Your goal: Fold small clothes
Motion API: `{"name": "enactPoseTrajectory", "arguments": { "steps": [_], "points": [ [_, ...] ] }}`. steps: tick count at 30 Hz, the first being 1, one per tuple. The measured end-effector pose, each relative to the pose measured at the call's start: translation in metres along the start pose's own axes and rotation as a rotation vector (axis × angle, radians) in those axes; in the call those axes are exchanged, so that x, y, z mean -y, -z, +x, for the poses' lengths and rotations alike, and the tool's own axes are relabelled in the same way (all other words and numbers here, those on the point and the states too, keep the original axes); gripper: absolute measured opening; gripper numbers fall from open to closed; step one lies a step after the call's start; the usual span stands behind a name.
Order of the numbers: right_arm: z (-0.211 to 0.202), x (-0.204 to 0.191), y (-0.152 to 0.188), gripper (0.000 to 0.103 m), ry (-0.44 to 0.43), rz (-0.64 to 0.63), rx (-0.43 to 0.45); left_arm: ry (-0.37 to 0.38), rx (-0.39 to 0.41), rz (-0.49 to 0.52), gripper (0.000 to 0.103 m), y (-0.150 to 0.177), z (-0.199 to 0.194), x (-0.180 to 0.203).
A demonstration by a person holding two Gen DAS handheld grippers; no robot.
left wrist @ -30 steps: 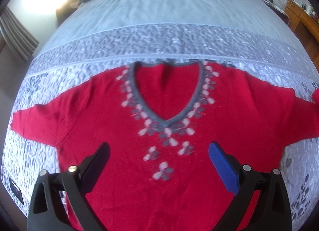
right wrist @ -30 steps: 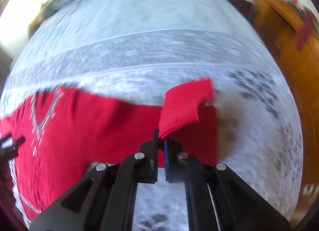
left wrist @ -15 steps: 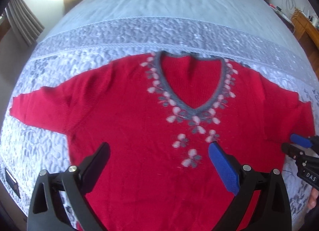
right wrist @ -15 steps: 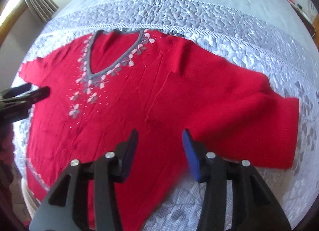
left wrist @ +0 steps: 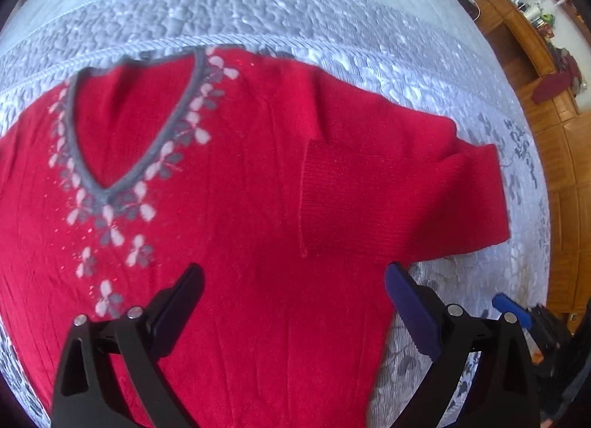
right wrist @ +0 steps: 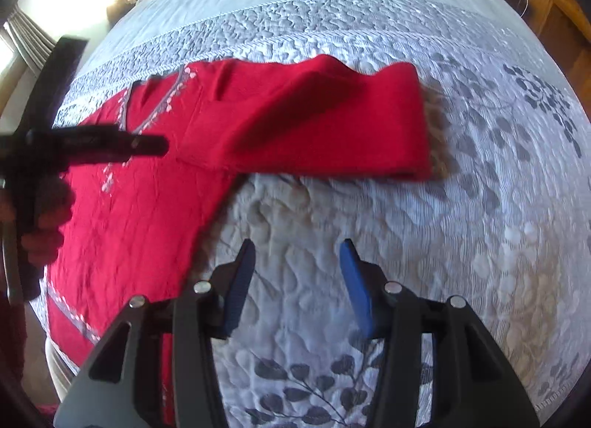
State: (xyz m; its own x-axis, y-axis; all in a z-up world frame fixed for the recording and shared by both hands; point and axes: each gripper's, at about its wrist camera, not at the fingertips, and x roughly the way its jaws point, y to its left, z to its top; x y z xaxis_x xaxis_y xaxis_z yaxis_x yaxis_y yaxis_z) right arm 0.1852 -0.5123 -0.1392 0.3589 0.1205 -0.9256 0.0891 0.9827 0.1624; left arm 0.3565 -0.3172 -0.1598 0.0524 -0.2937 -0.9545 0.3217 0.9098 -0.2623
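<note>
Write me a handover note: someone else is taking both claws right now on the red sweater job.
Left claw: open, empty, hovering over the red sweater body.
Right claw: open, empty, over bare quilt beside the sweater, below its sleeve.
Sweater: front up on the bed, V-neck away from you, that sleeve stretched out sideways.
Done: garment is spread out; no fold visible.
Left: fold the sleeves in, then the body. The other sleeve is out of view, so check it first.
</note>
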Motion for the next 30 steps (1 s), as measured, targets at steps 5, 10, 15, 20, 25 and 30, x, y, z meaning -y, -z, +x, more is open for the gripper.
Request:
{"name": "enactPoseTrajectory", "arguments": {
  "steps": [5,10,15,20,25,30],
  "points": [
    [0.006,0.004,0.017,0.048,0.024,-0.009,0.01,0.071,-0.046,-0.003,0.079,-0.008,0.018,0.011],
    [0.007,0.005,0.027,0.047,0.032,-0.028,0.024,0.07,-0.057,-0.018,0.06,-0.013,0.034,0.011],
    [0.007,0.008,0.032,0.047,0.037,-0.017,0.034,0.073,-0.026,-0.04,0.028,-0.013,0.025,0.013],
    [0.01,0.009,0.035,0.047,0.036,-0.008,0.029,0.078,0.02,-0.035,0.01,-0.019,0.007,0.011],
    [0.011,0.005,0.037,0.047,0.028,-0.002,0.028,0.084,0.063,-0.043,0.0,-0.023,-0.01,0.003],
    [0.009,0.001,0.038,0.047,0.023,0.005,0.03,0.026,0.128,-0.094,0.0,-0.024,-0.026,-0.025]
  ]
}}
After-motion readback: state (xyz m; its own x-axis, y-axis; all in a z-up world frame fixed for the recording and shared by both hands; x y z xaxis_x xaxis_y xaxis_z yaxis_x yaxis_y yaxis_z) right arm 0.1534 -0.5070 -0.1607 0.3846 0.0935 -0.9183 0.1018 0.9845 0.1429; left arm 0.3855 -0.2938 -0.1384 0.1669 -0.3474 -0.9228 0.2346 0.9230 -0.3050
